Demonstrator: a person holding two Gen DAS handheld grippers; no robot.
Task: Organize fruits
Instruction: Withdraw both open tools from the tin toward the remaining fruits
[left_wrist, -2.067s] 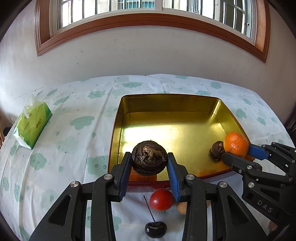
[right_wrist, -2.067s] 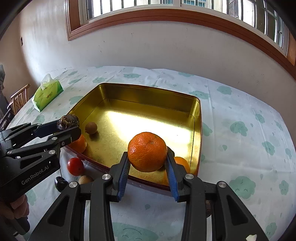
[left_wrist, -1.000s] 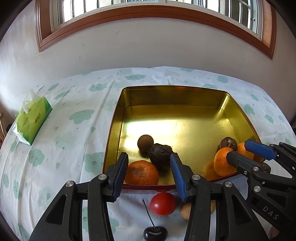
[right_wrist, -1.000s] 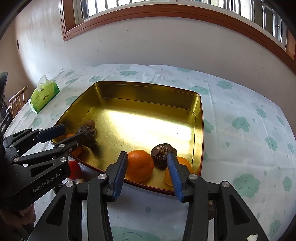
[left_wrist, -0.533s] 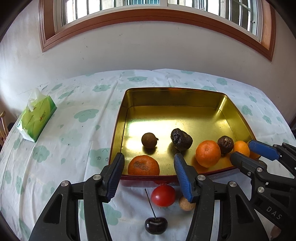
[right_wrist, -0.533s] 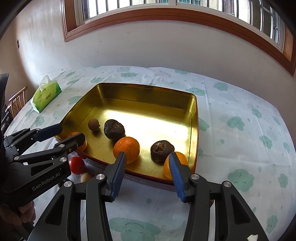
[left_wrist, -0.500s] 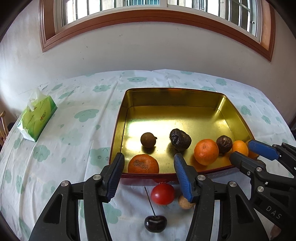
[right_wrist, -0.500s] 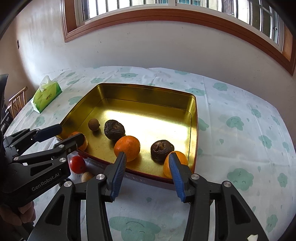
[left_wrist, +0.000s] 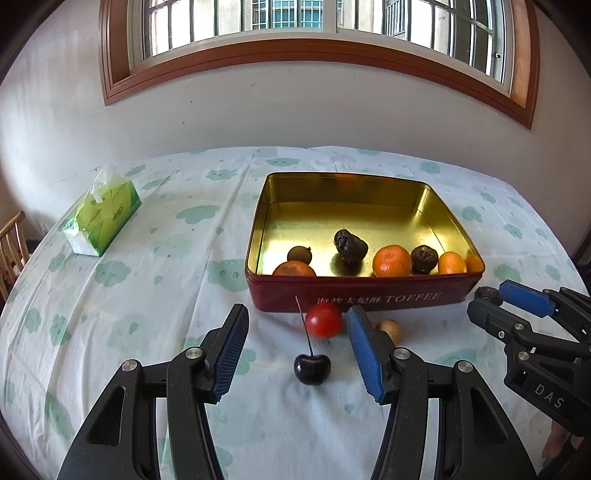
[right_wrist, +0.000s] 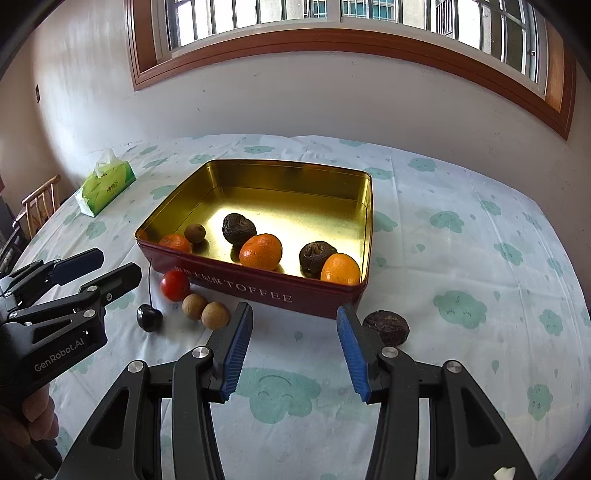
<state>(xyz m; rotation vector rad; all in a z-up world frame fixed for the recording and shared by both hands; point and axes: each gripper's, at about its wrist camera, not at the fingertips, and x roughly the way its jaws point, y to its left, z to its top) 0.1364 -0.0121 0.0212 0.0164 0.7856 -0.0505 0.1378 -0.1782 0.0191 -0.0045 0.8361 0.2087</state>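
1. Both grippers are backing off from the tin now. The dark fruit and orange they were carrying are sitting inside it, so that drop-off looks done.
2. Left gripper fingers are hanging about half open, holding nothing; the cherry and tomato are lying on the tabletop right between them.
3. Right gripper fingers are gaping empty too, with another dark fruit lying just beside the right finger.

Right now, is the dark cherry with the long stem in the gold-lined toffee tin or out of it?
Out. The dark cherry lies on the cloud-print tablecloth in front of the tin's red wall, beside a red tomato.
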